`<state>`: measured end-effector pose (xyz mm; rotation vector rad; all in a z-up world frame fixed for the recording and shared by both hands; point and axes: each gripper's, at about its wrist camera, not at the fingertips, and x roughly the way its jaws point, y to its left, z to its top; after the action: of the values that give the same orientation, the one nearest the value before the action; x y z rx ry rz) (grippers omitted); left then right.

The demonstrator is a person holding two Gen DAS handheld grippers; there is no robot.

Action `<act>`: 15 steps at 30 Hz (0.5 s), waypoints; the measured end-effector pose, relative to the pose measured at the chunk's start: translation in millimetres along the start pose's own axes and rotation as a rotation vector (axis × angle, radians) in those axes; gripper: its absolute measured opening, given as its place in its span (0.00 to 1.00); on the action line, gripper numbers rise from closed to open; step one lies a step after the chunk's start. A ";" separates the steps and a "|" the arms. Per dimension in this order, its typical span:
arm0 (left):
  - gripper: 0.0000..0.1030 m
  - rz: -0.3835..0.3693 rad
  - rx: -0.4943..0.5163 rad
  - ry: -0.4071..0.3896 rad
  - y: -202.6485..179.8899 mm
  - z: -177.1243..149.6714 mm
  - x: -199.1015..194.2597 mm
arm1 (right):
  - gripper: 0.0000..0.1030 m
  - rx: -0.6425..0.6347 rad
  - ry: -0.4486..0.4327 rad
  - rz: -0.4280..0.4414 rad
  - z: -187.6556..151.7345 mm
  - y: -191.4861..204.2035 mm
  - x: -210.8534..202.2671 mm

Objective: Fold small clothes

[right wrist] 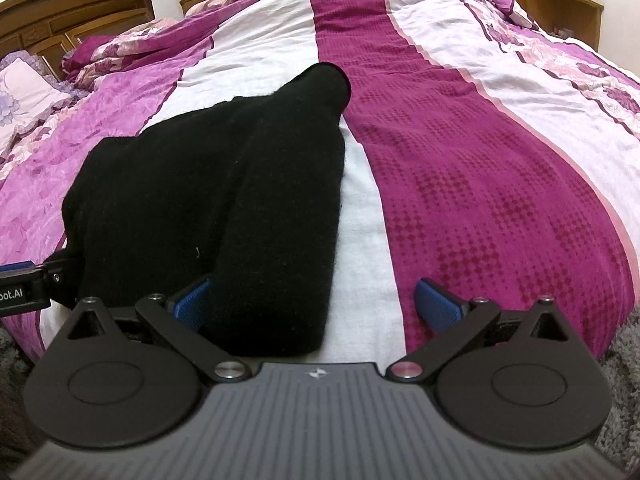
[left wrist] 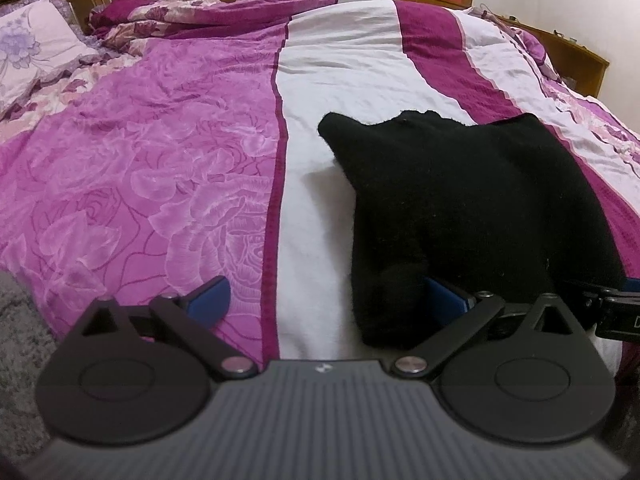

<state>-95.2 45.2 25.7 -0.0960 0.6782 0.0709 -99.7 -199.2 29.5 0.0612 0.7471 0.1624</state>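
Your black knit garment (right wrist: 208, 200) lies on the bed's white stripe (right wrist: 360, 232), apparently partly folded, one fold probably left. Both the left claw (left wrist: 328, 300) and right claw (right wrist: 320, 304) stand apart at its near edge, gripping nothing.

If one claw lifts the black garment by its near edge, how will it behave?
The black garment looks like soft, fuzzy knit, so it will probably droop rather than hold shape. It lies doubled in overlapping layers, which may slide apart. It seems light, and likely grips the bedspread rather than sliding.
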 end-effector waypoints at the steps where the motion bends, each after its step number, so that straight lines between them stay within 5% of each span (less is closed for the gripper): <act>1: 1.00 -0.001 -0.001 0.001 0.1 0.0 0.1 | 1.00 -0.001 0.001 0.000 0.1 0.0 0.1; 15: 1.00 -0.016 -0.015 0.011 2.8 0.4 1.6 | 1.00 0.004 0.004 0.005 -0.6 -0.6 0.7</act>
<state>-94.0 48.1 24.9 -0.1161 0.6882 0.0597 -99.5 -199.6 28.6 0.0666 0.7509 0.1658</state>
